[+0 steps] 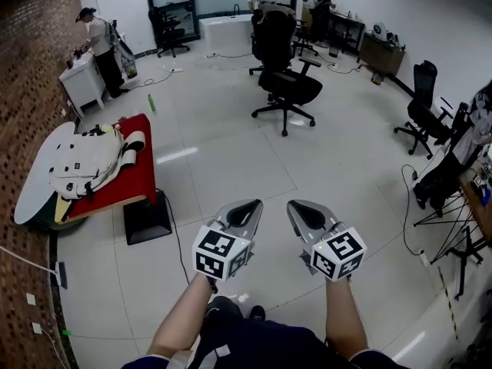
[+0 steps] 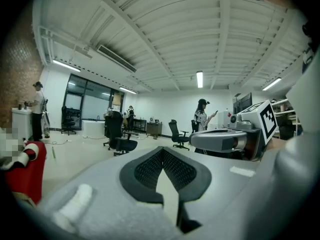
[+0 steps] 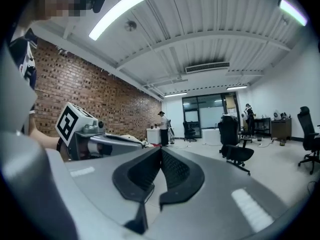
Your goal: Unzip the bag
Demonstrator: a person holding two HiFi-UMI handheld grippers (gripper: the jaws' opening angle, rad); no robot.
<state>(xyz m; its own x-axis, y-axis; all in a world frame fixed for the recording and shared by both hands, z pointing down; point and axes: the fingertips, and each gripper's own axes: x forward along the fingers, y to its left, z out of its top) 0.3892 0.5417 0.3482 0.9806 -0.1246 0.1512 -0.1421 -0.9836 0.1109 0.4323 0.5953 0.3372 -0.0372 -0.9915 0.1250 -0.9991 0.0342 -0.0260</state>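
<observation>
The bag (image 1: 86, 162) is a white backpack lying on a red-covered table (image 1: 137, 177) at the left of the head view, well away from both grippers. My left gripper (image 1: 250, 206) and right gripper (image 1: 296, 207) are held side by side over the bare floor in front of me, pointing forward. Both are shut, jaws pressed together with nothing between them. In the left gripper view the shut left gripper (image 2: 162, 150) points at the room, with the red table (image 2: 31, 171) at the far left. The right gripper view shows the shut right gripper (image 3: 161, 149) and the left gripper's body (image 3: 97, 139) beside it.
A black box (image 1: 146, 220) stands on the floor beside the red table. A black office chair (image 1: 286, 84) is ahead in the middle of the floor. More chairs and stands (image 1: 450, 206) line the right side. A person (image 1: 100, 48) stands at a white counter at the back left.
</observation>
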